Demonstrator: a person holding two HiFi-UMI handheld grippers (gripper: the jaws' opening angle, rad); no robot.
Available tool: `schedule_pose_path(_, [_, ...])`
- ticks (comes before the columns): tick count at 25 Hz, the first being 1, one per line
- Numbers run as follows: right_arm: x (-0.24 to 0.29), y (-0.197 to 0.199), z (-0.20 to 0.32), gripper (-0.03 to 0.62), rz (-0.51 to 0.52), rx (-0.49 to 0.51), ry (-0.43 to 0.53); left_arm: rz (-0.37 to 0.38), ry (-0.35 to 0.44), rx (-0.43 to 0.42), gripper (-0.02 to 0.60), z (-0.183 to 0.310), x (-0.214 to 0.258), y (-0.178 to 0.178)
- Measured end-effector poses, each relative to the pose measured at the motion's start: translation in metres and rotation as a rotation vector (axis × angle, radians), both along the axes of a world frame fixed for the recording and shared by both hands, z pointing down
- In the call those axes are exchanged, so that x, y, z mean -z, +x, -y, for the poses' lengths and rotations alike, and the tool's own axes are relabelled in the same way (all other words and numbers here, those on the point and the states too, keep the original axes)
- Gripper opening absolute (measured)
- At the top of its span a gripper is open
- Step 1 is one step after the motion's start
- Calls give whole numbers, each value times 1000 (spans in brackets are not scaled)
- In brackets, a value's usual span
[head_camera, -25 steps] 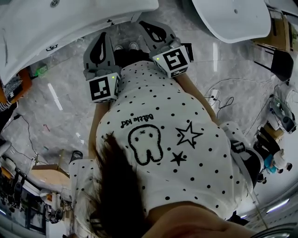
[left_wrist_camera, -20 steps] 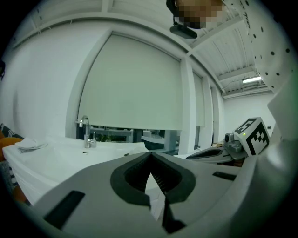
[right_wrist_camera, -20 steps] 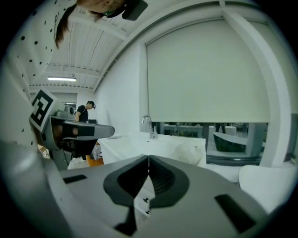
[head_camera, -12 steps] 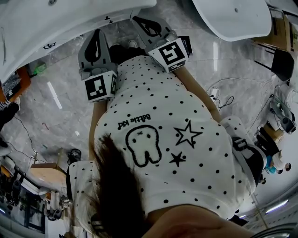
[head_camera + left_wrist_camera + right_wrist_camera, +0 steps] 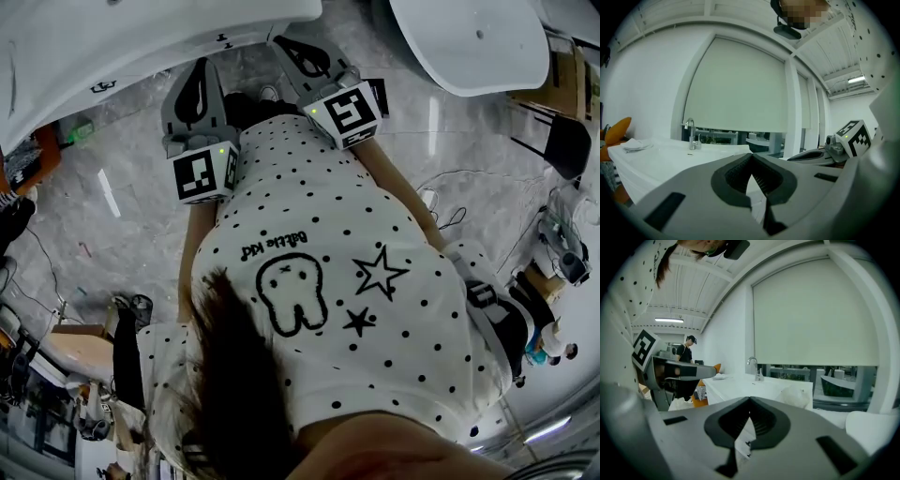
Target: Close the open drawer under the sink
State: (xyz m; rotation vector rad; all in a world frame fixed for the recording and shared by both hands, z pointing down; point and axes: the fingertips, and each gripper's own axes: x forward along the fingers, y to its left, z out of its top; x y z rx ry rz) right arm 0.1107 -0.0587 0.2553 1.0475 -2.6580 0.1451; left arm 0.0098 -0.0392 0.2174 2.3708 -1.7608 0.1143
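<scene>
Drawer front is best pushed squarely with the left gripper (image 5: 751, 155) and right gripper (image 5: 750, 400), both closed and empty, below the sink (image 5: 749, 380).

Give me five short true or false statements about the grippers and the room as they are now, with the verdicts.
1. The left gripper is shut and empty. True.
2. The right gripper grips a drawer handle. False: it is shut on nothing, in the air.
3. A faucet stands on the white sink counter. True.
4. The window blind is rolled fully up. False: it covers most of the window.
5. The person's shirt is plain black. False: it is white with black dots.
</scene>
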Motion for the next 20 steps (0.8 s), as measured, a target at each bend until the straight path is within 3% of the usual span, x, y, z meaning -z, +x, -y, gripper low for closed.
schedule_pose_path(20, [3, 15, -2, 14, 3, -22, -9, 1, 8, -19, 5, 3, 6, 14])
